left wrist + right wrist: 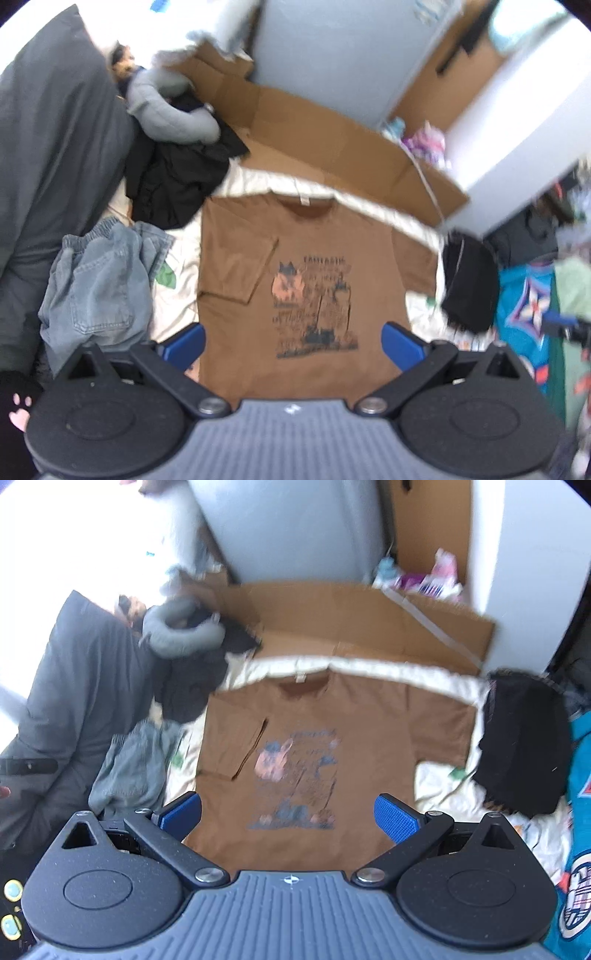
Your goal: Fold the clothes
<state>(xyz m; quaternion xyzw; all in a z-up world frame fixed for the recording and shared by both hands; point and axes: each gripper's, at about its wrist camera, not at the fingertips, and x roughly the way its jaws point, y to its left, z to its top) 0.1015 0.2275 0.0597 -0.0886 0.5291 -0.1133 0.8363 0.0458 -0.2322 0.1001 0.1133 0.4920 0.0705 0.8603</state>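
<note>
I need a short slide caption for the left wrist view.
Open left gripper above a brown T-shirt, one sleeve folded in.

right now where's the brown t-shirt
The brown t-shirt lies flat on the cream sheet at the centre of both wrist views, collar towards the cardboard, with the light blue jeans to its left and a black garment to its right.

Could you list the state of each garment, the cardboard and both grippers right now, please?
Brown T-shirt: flat, print up, one sleeve folded in, other spread.
Jeans: crumpled, unfolded.
Black garment: heaped, unfolded.
Black bag: slumped beside the shirt's spread sleeve.
Cardboard box: flattened.
Left gripper: open, empty, above the hem.
Right gripper: open, empty, above the hem.
</note>
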